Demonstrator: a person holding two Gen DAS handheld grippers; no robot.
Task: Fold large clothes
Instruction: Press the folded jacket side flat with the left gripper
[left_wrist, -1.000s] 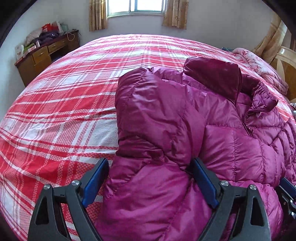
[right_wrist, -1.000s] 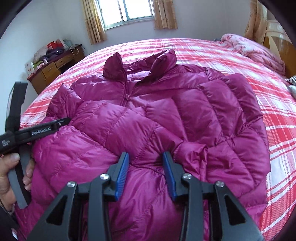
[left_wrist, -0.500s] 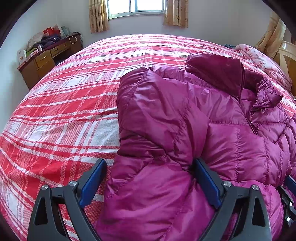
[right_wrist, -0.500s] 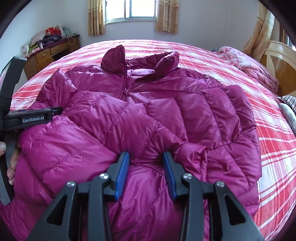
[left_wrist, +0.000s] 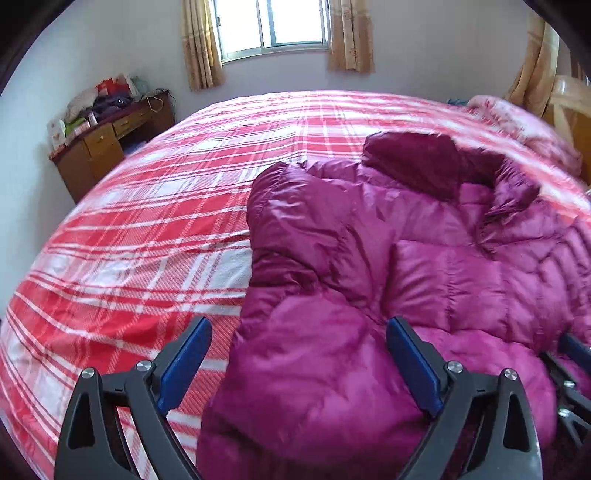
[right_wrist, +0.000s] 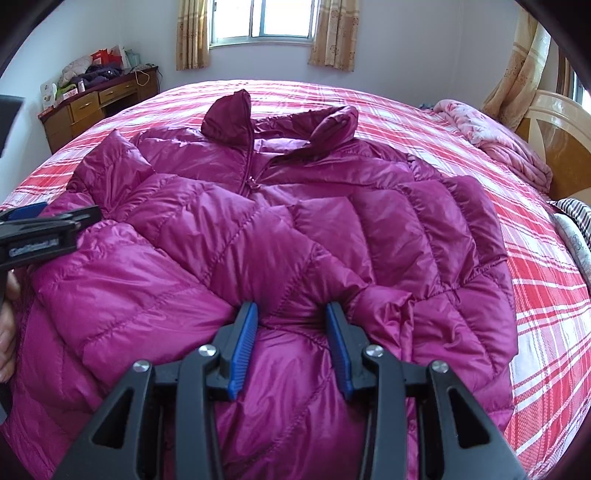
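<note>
Magenta jacket (left_wrist: 388, 295) sits between left gripper (left_wrist: 299, 365) fingers near bedspread (left_wrist: 147, 236).

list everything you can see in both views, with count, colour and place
jacket: 1, magenta, spread zip-up on the bed, sleeves folded across the front
bed: 1, red and white plaid cover, fills the room's middle
quilt: 1, pink, bunched at the bed's far right by the headboard
headboard: 1, tan wood, right edge
desk: 1, brown, far left corner, clutter on top
window: 1, bright, back wall
curtains: 2, beige, flanking the window
striped cloth: 1, black and white, right edge
left gripper: 1, black with blue pads, wide open around the jacket's left edge
right gripper: 1, black with blue pads, straddling a fold at the hem
</note>
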